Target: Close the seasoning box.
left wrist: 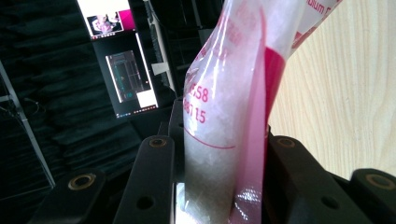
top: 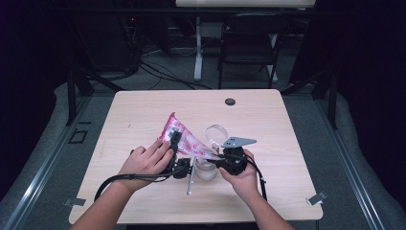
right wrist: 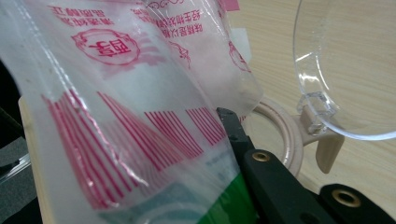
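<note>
The bag (top: 184, 139), pink-printed clear plastic holding white grains, hangs tilted above the table (top: 287, 143) between my grippers. My left gripper (left wrist: 219, 186) clamps its bulging body; my right gripper (top: 221, 157) pinches the crinkled striped edge, just beside a clear-lidded jar (right wrist: 345, 70).

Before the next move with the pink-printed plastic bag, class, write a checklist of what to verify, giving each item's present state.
1. Left gripper clamped on the pink-printed clear plastic bag of white grains: ok; the bag sits squeezed between its jaws in the left gripper view.
2. Right gripper shut on the bag's corner: ok.
3. Clear plastic jar under the bag's lower corner: cannot tell.
4. Jar's hinged clear lid swung open: ok.
5. Bag corner opened for pouring: cannot tell.
6. Light wooden table free of spilled grains: ok.
</note>
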A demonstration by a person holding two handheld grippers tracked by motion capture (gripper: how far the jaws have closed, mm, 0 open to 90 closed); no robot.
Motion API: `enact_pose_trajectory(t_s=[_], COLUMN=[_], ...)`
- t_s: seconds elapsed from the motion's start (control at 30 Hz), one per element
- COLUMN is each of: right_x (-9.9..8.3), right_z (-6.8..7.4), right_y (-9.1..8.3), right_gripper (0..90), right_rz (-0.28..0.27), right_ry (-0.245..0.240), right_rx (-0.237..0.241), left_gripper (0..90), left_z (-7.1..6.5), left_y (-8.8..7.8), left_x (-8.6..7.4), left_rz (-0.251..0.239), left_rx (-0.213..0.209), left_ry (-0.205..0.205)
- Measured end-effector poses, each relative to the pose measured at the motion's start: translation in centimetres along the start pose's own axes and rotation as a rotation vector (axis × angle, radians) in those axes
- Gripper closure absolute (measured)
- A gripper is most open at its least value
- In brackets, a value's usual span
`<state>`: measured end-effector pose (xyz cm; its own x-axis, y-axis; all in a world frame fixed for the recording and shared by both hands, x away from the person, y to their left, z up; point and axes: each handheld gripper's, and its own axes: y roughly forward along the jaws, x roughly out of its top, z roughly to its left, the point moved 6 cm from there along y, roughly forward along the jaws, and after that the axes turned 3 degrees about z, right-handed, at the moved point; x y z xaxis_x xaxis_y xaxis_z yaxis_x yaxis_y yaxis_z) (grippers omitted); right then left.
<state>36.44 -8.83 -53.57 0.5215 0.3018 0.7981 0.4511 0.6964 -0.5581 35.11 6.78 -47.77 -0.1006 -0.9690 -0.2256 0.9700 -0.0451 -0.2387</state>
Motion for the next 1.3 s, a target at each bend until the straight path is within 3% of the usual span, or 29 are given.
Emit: enact_pose_trajectory(t_s=[0.3,1.3], right_x=[0.1,0.1], right_z=[0.4,0.4], right_y=[-0.1,-0.2], right_gripper=[90.0,90.0], right_rz=[0.005,0.002], right_ry=[-0.015,0.008], right_rx=[0.004,0.030], left_gripper=[72.8,73.0], left_z=[0.3,1.6], left_y=[0.1,-0.1], left_x=[-0.1,0.3], left_rz=[0.015,0.012], left_rx=[-0.003,0.028], left_ry=[-0.038,-0.032])
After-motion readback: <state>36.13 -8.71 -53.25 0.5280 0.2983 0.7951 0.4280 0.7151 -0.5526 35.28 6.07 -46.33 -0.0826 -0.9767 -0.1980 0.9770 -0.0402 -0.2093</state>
